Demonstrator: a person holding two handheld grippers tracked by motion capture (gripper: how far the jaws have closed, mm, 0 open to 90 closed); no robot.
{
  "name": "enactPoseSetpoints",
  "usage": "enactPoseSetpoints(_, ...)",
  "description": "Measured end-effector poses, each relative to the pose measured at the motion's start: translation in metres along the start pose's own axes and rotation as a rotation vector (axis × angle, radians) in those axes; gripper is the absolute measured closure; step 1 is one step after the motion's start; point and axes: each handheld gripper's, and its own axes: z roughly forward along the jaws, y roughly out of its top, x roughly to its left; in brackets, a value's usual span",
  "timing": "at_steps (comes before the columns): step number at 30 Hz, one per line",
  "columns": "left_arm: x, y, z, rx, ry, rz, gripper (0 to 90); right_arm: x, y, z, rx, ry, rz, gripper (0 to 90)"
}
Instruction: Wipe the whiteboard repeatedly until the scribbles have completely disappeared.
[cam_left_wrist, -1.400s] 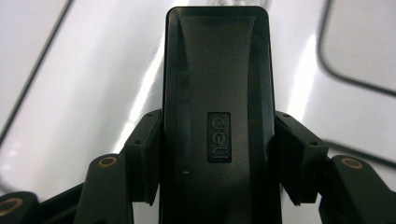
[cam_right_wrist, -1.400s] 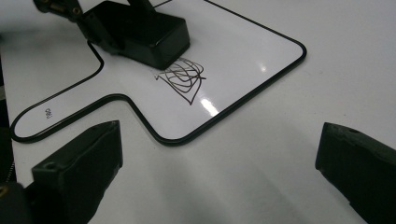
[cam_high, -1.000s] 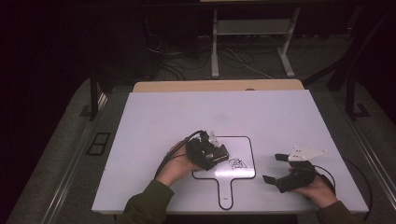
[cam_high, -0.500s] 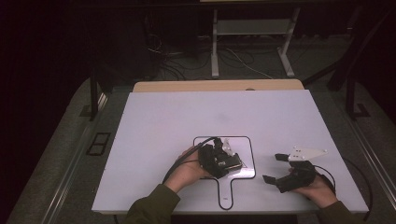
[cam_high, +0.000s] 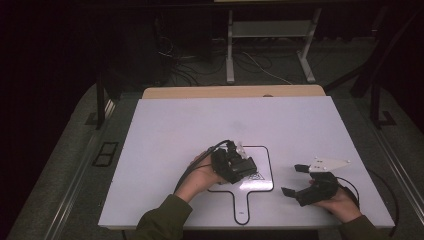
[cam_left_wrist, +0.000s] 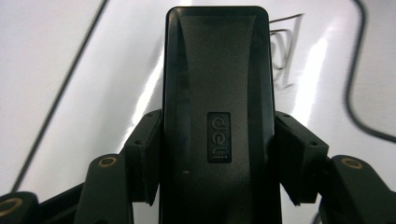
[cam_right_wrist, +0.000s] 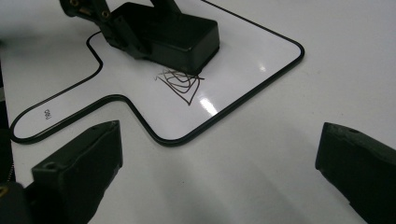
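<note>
Left gripper (cam_high: 243, 167) clenched on a black eraser (cam_left_wrist: 217, 116), its fingers (cam_left_wrist: 144, 154) pressing both long sides; the embossed "deli" mark faces the camera in the left gripper view. The eraser's near end is cut off by the bottom edge of that view, and its underside is hidden. In the right gripper view the eraser (cam_right_wrist: 175, 37) sits on the small whiteboard (cam_right_wrist: 243, 60), its front edge touching a black scribble (cam_right_wrist: 180, 84) at the scribble's 12 o'clock; part of the scribble lies under it. In the high view the scribble is too small to read, and the left hand (cam_high: 200, 177) covers the gripper's rear. Right gripper (cam_high: 295, 180) rests on the table (cam_high: 175, 130) at the whiteboard's 4 o'clock, fingers (cam_right_wrist: 79, 168) spread wide and holding nothing; both are cut off by the frame edges. The printing on the whiteboard's handle (cam_right_wrist: 46, 113) is illegible.
</note>
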Motion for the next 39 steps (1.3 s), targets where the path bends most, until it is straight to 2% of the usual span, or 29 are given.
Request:
enactPoseSetpoints(3,-0.007,0.006,0.003,-0.002,-0.018,0.028,39.2,0.0,0.0,0.0,0.001,0.0,0.001,0.0)
enactPoseSetpoints(6,-0.009,0.01,0.005,-0.004,-0.021,0.034,39.2,0.0,0.0,0.0,0.002,-0.001,0.003,0.0)
enactPoseSetpoints(16,0.014,0.018,0.01,0.002,0.023,-0.018,39.2,-0.001,0.0,-0.001,-0.001,-0.001,0.003,0.0)
enactPoseSetpoints(17,0.014,0.019,0.01,0.006,0.026,-0.013,39.2,-0.001,0.0,-0.001,-0.003,-0.002,0.001,0.0)
enactPoseSetpoints(18,0.014,0.02,0.01,0.011,0.037,0.026,39.2,-0.001,-0.001,-0.001,-0.003,-0.001,0.002,0.0)
enactPoseSetpoints(19,0.013,0.022,0.01,0.012,0.037,0.044,39.2,-0.001,-0.001,-0.001,-0.002,0.0,0.003,0.0)
enactPoseSetpoints(21,0.004,0.023,0.012,0.005,0.004,0.009,39.2,-0.001,-0.001,-0.001,-0.001,0.0,0.003,0.0)
enactPoseSetpoints(25,-0.007,0.028,0.014,0.009,-0.024,0.044,39.2,-0.001,-0.001,-0.001,-0.002,0.0,0.001,0.0)
enactPoseSetpoints(27,-0.009,0.03,0.015,0.015,-0.024,0.055,39.2,-0.001,0.0,-0.001,-0.002,-0.002,0.001,0.0)
enactPoseSetpoints(29,-0.006,0.03,0.015,0.01,-0.022,0.048,39.2,-0.001,0.0,-0.001,-0.002,-0.002,0.002,0.0)
enactPoseSetpoints(31,0.0,0.029,0.015,0.009,-0.007,0.025,39.2,-0.001,-0.001,-0.001,-0.001,-0.002,0.002,0.0)
enactPoseSetpoints(32,0.007,0.03,0.015,0.013,0.016,0.065,39.2,-0.001,0.0,-0.001,-0.002,-0.002,0.001,0.0)
enactPoseSetpoints(33,0.011,0.03,0.014,0.017,0.032,0.063,39.2,-0.001,0.0,-0.002,-0.003,-0.002,0.002,0.0)
enactPoseSetpoints(34,0.014,0.029,0.014,0.029,0.035,0.041,39.2,-0.001,0.0,-0.002,-0.003,-0.002,0.003,0.0)
enactPoseSetpoints(35,0.018,0.029,0.013,0.033,0.047,0.046,39.2,-0.001,0.0,-0.002,-0.003,-0.003,0.004,0.0)
enactPoseSetpoints(37,0.022,0.03,0.013,0.035,0.046,0.044,39.2,-0.001,0.0,-0.002,-0.003,-0.002,0.007,0.0)
enactPoseSetpoints(39,0.02,0.031,0.013,0.04,0.039,0.047,39.2,-0.001,-0.001,-0.002,-0.003,-0.002,0.006,0.0)
